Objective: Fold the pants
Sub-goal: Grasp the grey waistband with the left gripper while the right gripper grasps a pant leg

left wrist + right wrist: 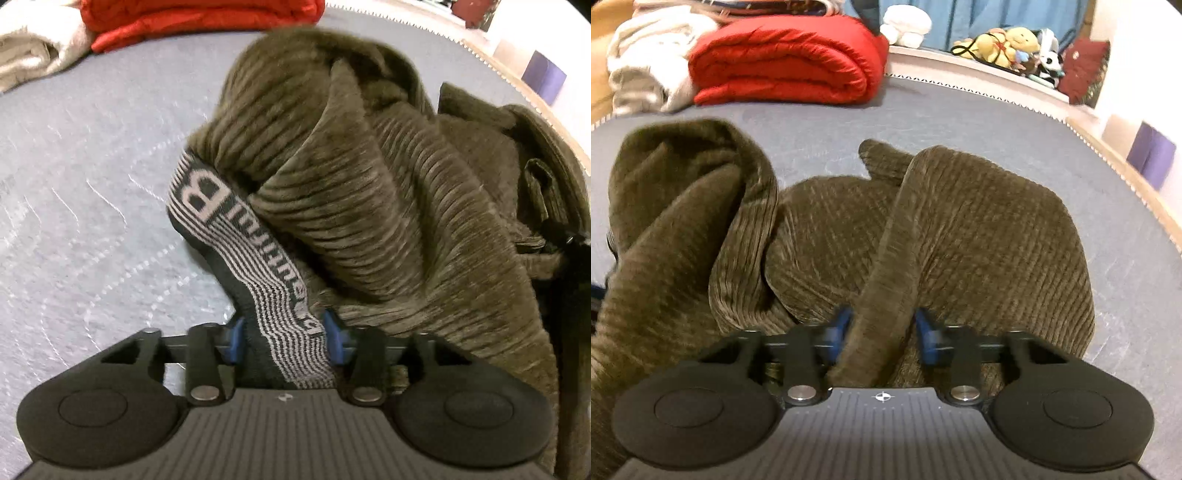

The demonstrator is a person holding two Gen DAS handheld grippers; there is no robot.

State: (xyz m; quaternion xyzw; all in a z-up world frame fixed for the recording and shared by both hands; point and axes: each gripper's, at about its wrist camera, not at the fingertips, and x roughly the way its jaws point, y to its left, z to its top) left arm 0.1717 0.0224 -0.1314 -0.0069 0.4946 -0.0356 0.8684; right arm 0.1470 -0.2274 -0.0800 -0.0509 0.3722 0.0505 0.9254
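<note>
In the left wrist view, the pants (388, 192) lay heaped on the grey quilted mattress (81, 184), olive-brown ribbed corduroy bunched into thick folds, with a striped grey-and-black waistband (266, 266) bearing a large letter B trailing out of the pile. The left gripper (286, 332) had its blue fingers (335, 332) narrowed on that waistband, pinching it. A red blanket (192, 18) sat folded at the far edge. In the right wrist view, the same pants (990, 229) sprawled crumpled across the mattress, and the right gripper (882, 328) had its fingers (925, 328) narrowed around a raised ridge of corduroy, gripping it.
</note>
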